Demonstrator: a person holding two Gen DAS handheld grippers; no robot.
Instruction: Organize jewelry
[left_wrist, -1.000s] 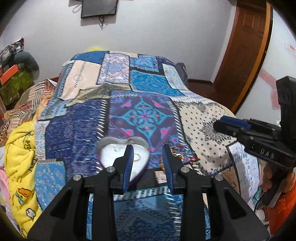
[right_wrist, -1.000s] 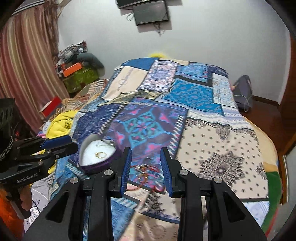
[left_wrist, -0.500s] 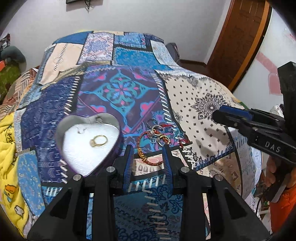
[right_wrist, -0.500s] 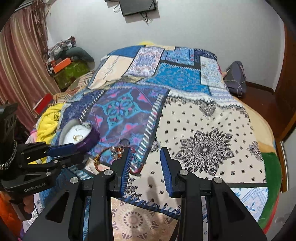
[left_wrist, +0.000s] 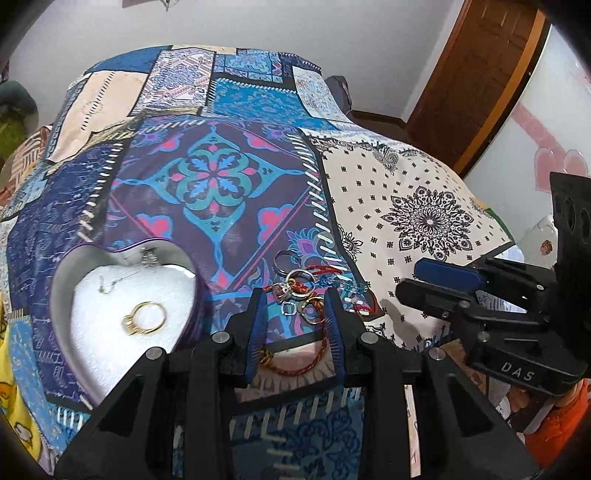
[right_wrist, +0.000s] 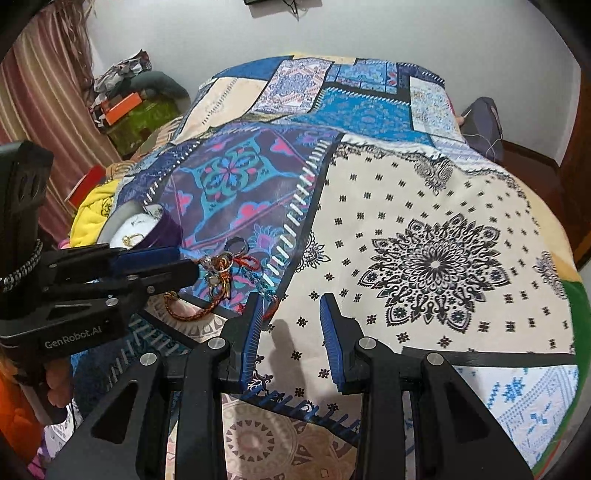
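Observation:
A heart-shaped purple tin (left_wrist: 62, 280) with a white lining lies on the patchwork bedspread and holds a gold ring (left_wrist: 144, 317) and a thin silver chain (left_wrist: 110, 282). It also shows in the right wrist view (right_wrist: 162, 229). A pile of rings, clasps and red cord bracelets (left_wrist: 306, 291) lies just right of it, also in the right wrist view (right_wrist: 221, 269). My left gripper (left_wrist: 293, 299) is open, its fingers straddling the near side of the pile. My right gripper (right_wrist: 291, 308) is open and empty, over the cream patch to the right of the pile.
The patchwork bedspread (right_wrist: 424, 206) covers the whole bed. A yellow blanket (right_wrist: 92, 210) and cluttered boxes (right_wrist: 125, 107) lie at the left. A wooden door (left_wrist: 476, 74) stands at the far right, a dark bag (right_wrist: 484, 122) on the floor beside the bed.
Both grippers have moved forward and tilted down toward the bed. My left gripper has shifted from over the tin to the jewelry pile. My right gripper has swung right, off the pile.

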